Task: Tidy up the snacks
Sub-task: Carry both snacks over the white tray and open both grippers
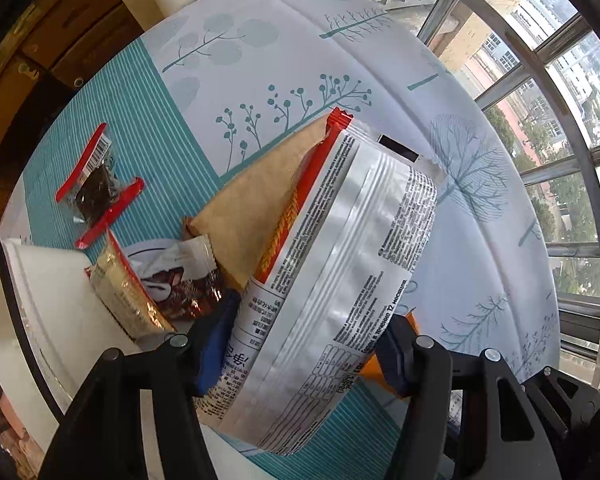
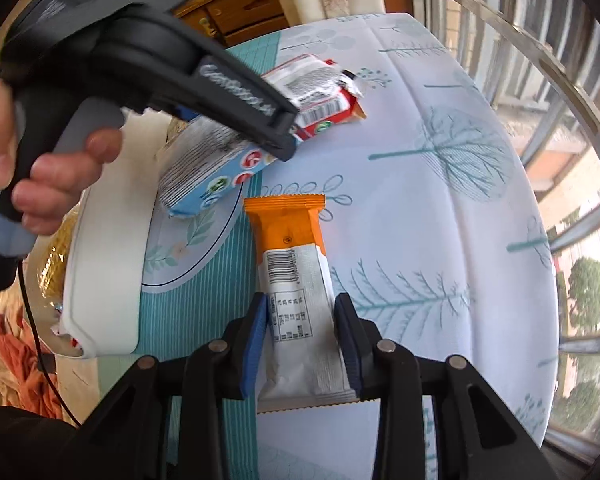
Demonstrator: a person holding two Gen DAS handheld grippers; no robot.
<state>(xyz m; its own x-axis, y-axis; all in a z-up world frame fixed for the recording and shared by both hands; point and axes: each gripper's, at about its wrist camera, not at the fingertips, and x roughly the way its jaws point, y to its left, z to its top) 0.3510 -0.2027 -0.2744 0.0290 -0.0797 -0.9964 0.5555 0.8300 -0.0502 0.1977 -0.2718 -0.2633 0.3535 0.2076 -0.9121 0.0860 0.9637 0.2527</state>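
Risk 1: left gripper pinches a large silver snack bag near 1 end only; the long free end ahead of its fingers may sag and catch the white bin rim beside it. Risk 2: right gripper clamps the orange bar by slick wrapper edges, just above the tablecloth; slippage is possible.
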